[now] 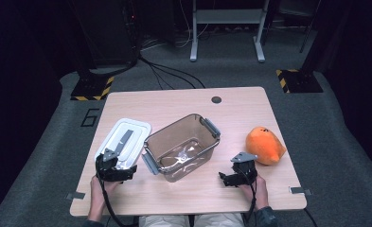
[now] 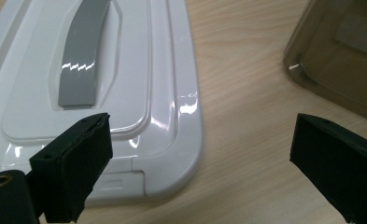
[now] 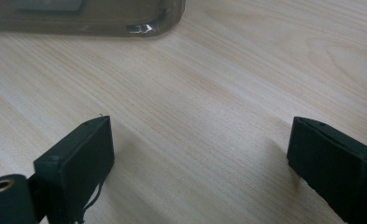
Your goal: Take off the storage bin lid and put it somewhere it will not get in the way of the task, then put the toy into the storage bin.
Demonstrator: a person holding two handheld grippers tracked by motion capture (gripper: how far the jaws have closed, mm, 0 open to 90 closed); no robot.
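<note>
A clear brownish plastic box (image 1: 182, 147) with grey side latches stands open in the middle of the wooden table (image 1: 231, 106). Its white lid (image 1: 125, 140) with a grey handle lies flat to the left. An orange plush toy (image 1: 265, 145) rests at the right. My left gripper (image 1: 119, 173) is open at the lid's near corner; in the left gripper view its jaws straddle the lid (image 2: 125, 84) corner, with the box (image 2: 340, 51) at upper right. My right gripper (image 1: 227, 179) is open above bare wood between box and toy; the box (image 3: 92, 16) edge lies ahead.
A round cable hole (image 1: 216, 100) sits near the table's far edge. Beyond the table are grey carpet, a white desk frame (image 1: 226, 28) and black stands with yellow-striped bases (image 1: 93, 87). Bare wood lies along the near edge.
</note>
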